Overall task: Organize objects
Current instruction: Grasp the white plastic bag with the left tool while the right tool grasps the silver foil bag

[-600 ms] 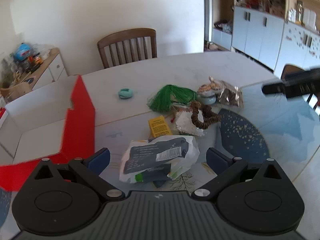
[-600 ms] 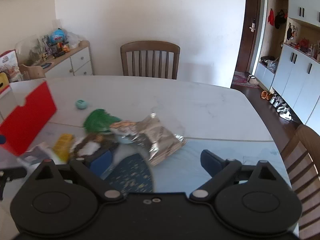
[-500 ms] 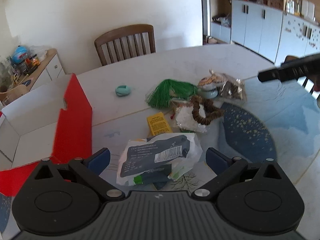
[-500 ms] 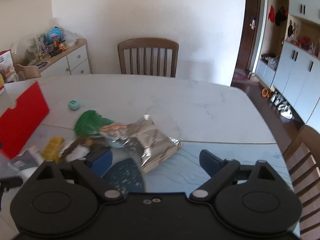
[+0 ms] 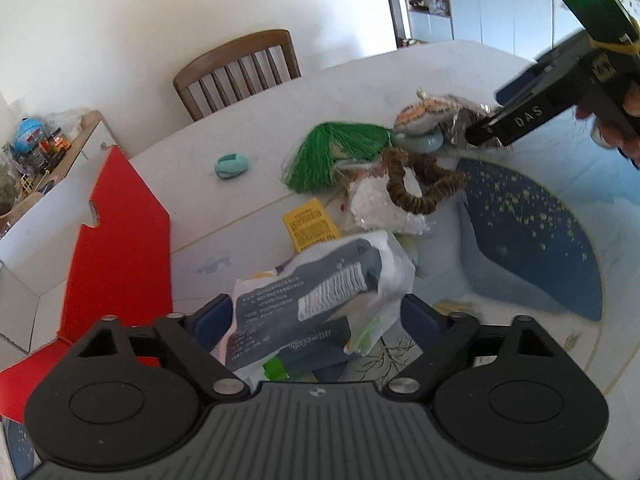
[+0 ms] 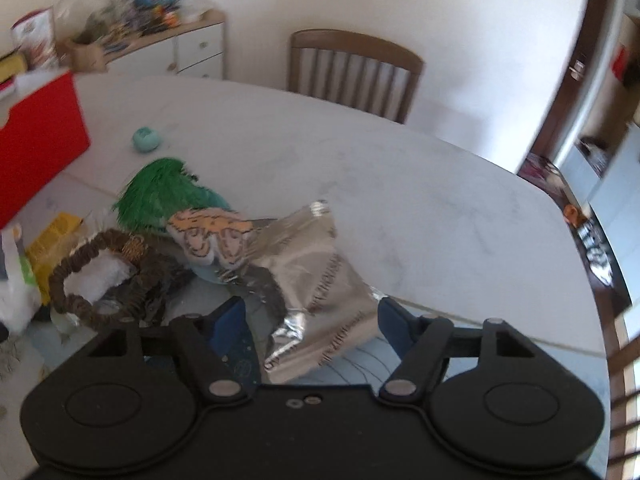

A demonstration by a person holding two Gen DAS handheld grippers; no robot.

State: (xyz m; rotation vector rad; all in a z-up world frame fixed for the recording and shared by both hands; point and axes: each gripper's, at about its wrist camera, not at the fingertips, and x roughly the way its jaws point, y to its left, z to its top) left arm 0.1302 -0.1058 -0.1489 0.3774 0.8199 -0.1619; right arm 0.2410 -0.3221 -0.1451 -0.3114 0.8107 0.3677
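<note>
My left gripper [image 5: 316, 316] is open, its fingers either side of a white and grey plastic packet [image 5: 320, 292] that looks lifted or tilted. My right gripper [image 6: 310, 320] is open, its fingers either side of a silver foil bag [image 6: 316, 280]; it shows from outside in the left wrist view [image 5: 520, 116]. The pile holds a green tassel [image 5: 336, 152], a brown bead bracelet [image 5: 420, 184], a yellow card [image 5: 310, 228], a white beaded pouch [image 5: 380, 208], a striped pouch [image 6: 212, 232] and a teal pebble [image 5: 232, 164]. The open red and white box [image 5: 120, 232] stands at the left.
A dark blue fan [image 5: 528, 236] lies on the white table [image 6: 400, 184] at the right. A wooden chair [image 5: 240, 68] stands at the far side. A cluttered sideboard [image 6: 160, 40] and cupboards line the walls.
Both grippers have moved forward and down. The left now straddles the white packet, which has tilted up. The right has come over the silver foil bag.
</note>
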